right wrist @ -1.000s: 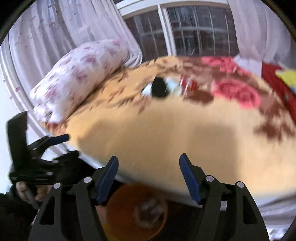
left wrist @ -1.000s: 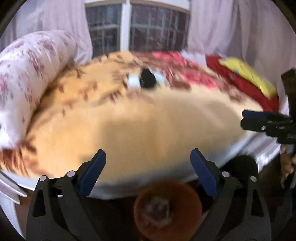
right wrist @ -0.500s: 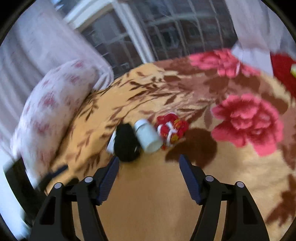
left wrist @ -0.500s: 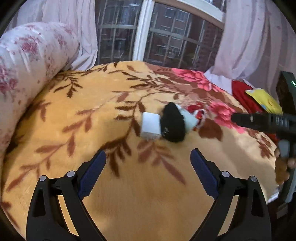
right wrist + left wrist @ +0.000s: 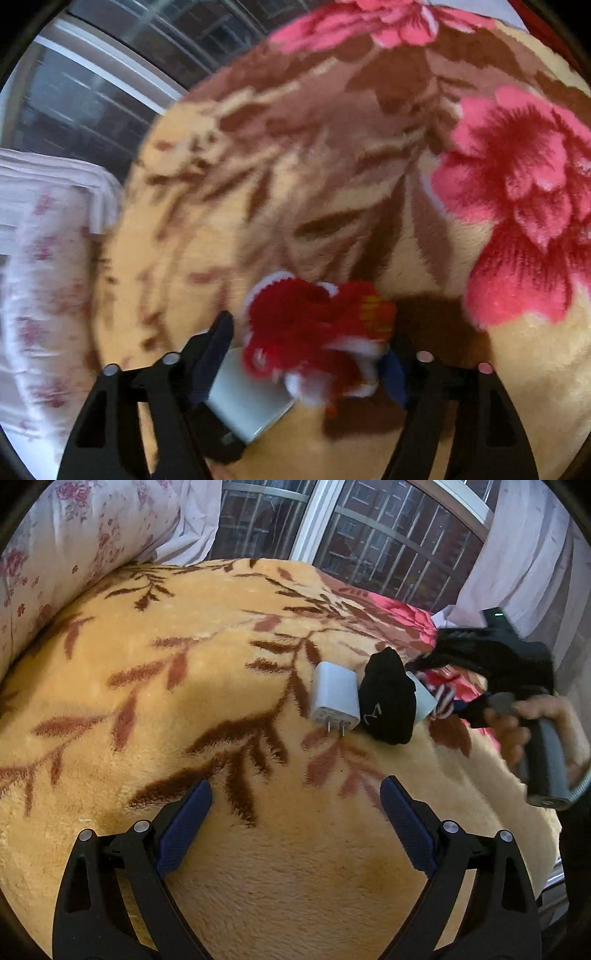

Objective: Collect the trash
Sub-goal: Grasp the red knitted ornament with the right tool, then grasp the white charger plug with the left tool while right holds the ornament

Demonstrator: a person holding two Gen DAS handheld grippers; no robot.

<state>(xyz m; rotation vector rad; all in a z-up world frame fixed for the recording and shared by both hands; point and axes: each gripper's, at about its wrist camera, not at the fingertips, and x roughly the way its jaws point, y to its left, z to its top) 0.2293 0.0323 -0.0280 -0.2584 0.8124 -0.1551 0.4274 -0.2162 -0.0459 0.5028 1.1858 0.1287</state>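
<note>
A small pile lies on the yellow flowered blanket (image 5: 184, 672): a white plug charger (image 5: 335, 697), a black sock (image 5: 388, 701), a pale cylinder (image 5: 424, 701) and a red and white crumpled piece (image 5: 443, 694). My left gripper (image 5: 295, 812) is open and empty, short of the pile. In the right wrist view my right gripper (image 5: 306, 350) is open, its jaws on either side of the red and white piece (image 5: 314, 332), with the pale cylinder (image 5: 251, 402) just below. The right gripper's body (image 5: 517, 664) shows at the pile in the left wrist view.
A flowered pillow (image 5: 66, 554) lies at the left of the bed, under a barred window (image 5: 369, 535) with pale curtains (image 5: 517, 554). The blanket has large pink flowers (image 5: 524, 206) on the right. The bed's edge drops off at the lower right.
Both grippers moved forward over the bed toward the pile. The right gripper went down onto it and now straddles the red and white piece. The orange bin has left the view.
</note>
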